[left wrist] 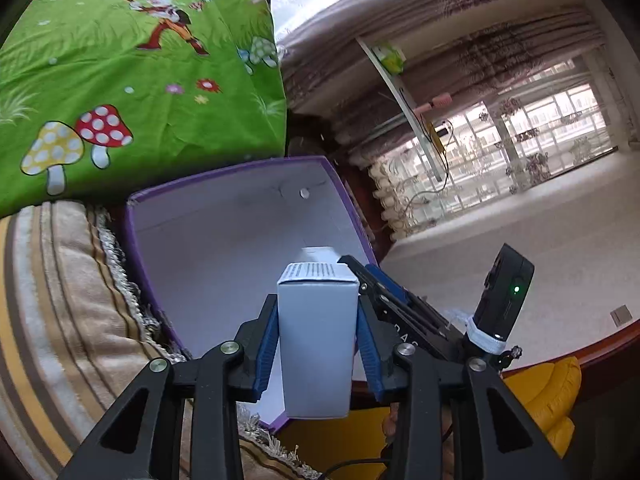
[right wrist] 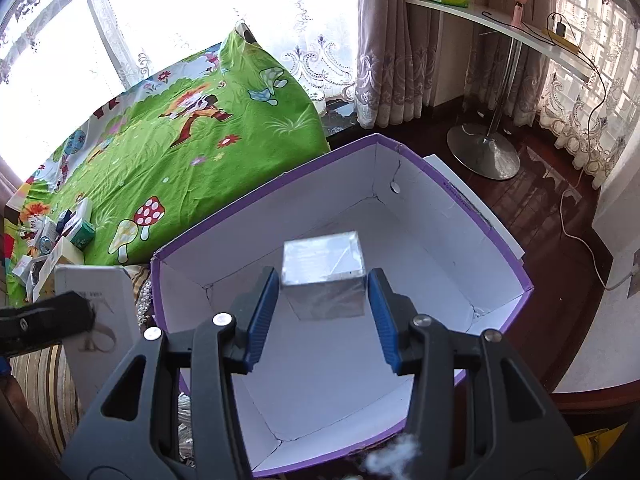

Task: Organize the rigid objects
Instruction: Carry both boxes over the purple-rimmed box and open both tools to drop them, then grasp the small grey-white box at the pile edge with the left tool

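Two grippers are at work over one purple box (right wrist: 460, 196), which stands open with a white lining.

In the left wrist view, the left gripper (left wrist: 316, 312) fills the lower middle of the frame. Its blue pads (left wrist: 267, 344) are clamped on the two sides of a white carton (left wrist: 316, 344), held upright over the near edge of the purple box. Just right of the carton the right gripper (left wrist: 380, 292) reaches in, carrying a small black device (left wrist: 508, 292) with a green light lit.

In the right wrist view, the right gripper (right wrist: 323, 280) points down into the box from the lower middle. A silver box (right wrist: 324, 276) sits between its fingertips, slightly blurred. Its sides lie right at the pads, but I cannot tell whether the pads press on it. At the left edge the left gripper and its white carton show again beside the box's left wall.

Left of the purple box lies a striped fringed blanket (left wrist: 60, 300). Beyond it a green cartoon sheet (right wrist: 180, 140) with mushrooms runs toward the upper left, with a cluster of small boxes (right wrist: 60, 236) at the far left.

Farther back, at the upper right, are a white table (right wrist: 500, 28) on a round metal foot, lace curtains (right wrist: 392, 60) and bright windows.
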Available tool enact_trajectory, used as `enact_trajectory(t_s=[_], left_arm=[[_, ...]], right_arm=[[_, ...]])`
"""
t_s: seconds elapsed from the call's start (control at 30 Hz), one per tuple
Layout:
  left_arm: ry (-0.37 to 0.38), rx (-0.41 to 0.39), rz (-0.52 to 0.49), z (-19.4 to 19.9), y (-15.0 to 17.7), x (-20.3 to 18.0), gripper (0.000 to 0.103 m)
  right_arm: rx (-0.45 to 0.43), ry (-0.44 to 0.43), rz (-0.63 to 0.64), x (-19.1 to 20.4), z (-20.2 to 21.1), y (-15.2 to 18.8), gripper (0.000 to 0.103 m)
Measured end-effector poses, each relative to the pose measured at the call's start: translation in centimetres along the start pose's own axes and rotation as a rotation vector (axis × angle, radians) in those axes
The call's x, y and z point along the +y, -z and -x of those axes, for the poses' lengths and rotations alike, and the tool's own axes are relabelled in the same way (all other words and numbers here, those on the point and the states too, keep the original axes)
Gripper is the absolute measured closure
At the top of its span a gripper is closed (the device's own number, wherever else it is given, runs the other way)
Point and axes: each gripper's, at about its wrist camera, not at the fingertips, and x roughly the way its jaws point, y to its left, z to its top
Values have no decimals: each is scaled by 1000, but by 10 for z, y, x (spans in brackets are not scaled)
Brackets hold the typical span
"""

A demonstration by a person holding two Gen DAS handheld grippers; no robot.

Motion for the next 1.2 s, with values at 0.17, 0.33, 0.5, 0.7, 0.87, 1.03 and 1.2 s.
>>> enact_trajectory(t_s=[0.17, 0.33, 0.5, 0.7, 0.87, 1.03, 1.2], left_arm=[[-11, 20, -39, 2, 4, 1, 46], [-45, -83, -81, 44, 3, 9, 46], [-128, -210, -93, 99, 5, 36, 46], [-283, -372, -10, 176, 17, 95, 45], [-474, -435, 129, 224, 26, 152, 45], [-509, -416, 250, 237, 27, 192, 39], [-544, -358, 252, 235, 25, 207, 38]], right_arm=[[-14, 10, 0, 2, 2, -1, 24], [-10, -39, 57, 28, 4, -3, 23], [4, -108, 163, 73, 4, -2, 23], [16, -213, 318, 139, 7, 3, 23], [30, -278, 413, 188, 7, 6, 23], [42, -327, 514, 233, 8, 14, 22], [76, -368, 594, 264, 4, 22, 18]])
